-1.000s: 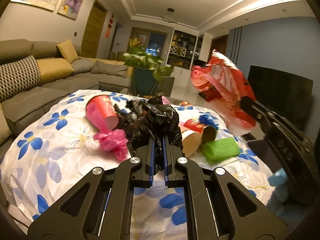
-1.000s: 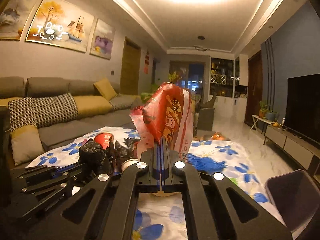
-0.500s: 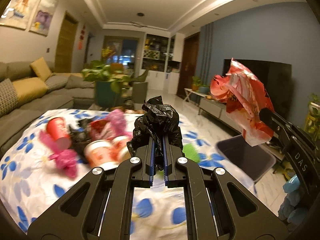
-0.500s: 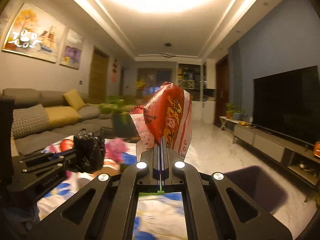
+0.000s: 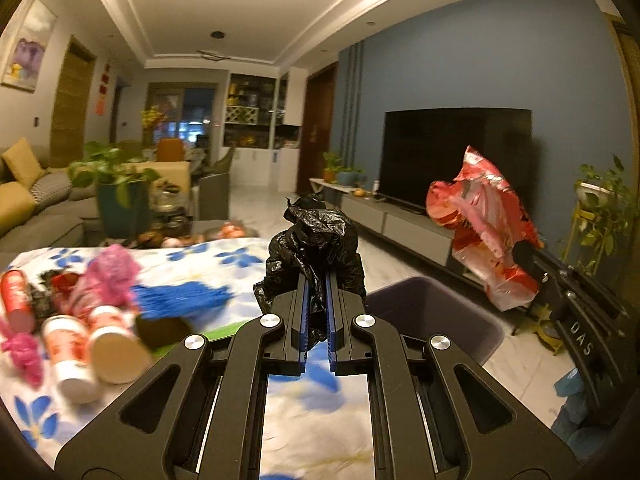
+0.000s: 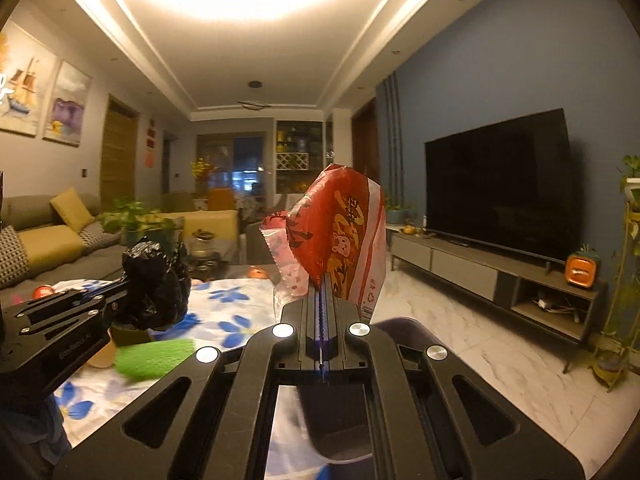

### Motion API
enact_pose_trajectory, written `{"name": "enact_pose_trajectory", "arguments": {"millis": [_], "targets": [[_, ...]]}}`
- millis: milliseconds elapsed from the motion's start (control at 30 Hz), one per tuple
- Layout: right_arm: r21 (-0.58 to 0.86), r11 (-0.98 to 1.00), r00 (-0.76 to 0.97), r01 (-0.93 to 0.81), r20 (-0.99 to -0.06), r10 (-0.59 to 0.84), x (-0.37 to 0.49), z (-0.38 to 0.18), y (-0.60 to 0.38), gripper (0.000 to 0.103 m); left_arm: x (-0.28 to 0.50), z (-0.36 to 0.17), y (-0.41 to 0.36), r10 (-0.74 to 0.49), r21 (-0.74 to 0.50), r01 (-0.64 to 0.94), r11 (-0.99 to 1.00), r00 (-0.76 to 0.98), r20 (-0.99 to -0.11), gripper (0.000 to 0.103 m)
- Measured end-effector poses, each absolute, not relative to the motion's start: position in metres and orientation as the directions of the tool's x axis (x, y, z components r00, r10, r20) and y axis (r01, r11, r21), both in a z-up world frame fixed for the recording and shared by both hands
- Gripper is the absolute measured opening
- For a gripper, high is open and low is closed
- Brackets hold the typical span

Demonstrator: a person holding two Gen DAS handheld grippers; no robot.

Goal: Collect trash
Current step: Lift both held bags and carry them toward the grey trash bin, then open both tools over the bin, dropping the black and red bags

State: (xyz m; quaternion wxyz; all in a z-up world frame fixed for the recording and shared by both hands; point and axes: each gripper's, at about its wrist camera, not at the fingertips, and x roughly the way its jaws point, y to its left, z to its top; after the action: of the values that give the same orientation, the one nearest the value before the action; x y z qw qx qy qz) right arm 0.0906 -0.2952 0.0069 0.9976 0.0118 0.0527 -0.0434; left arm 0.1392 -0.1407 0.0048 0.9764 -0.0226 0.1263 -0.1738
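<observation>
Left tongs are clamping a crumpled black plastic bag, holding it above the floral desk edge. Right tongs are pinching a red snack wrapper over the dark bin. Cups are lying on the desk, left.

Crumpled black bag and red wrapper — both apparently above bin.

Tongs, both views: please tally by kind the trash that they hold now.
black bag, in the left tongs: 1
red wrapper, in the right tongs: 1
Total: 2
</observation>
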Motion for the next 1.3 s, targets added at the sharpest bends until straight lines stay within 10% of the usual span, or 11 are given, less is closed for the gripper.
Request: {"name": "enact_pose_trajectory", "arguments": {"millis": [867,1300], "targets": [[0.091,0.986,0.978,0.140,-0.169,-0.123,0.129,-0.016,-0.347,0.004,0.213,-0.028,-0.221,-0.529,-0.139,0.510,0.849,0.811,-0.251,0.008],[0.117,0.976,0.971,0.185,-0.175,-0.163,0.120,-0.017,-0.354,0.030,0.215,-0.045,-0.212,-0.503,-0.139,0.483,0.864,0.816,-0.284,0.066]]}}
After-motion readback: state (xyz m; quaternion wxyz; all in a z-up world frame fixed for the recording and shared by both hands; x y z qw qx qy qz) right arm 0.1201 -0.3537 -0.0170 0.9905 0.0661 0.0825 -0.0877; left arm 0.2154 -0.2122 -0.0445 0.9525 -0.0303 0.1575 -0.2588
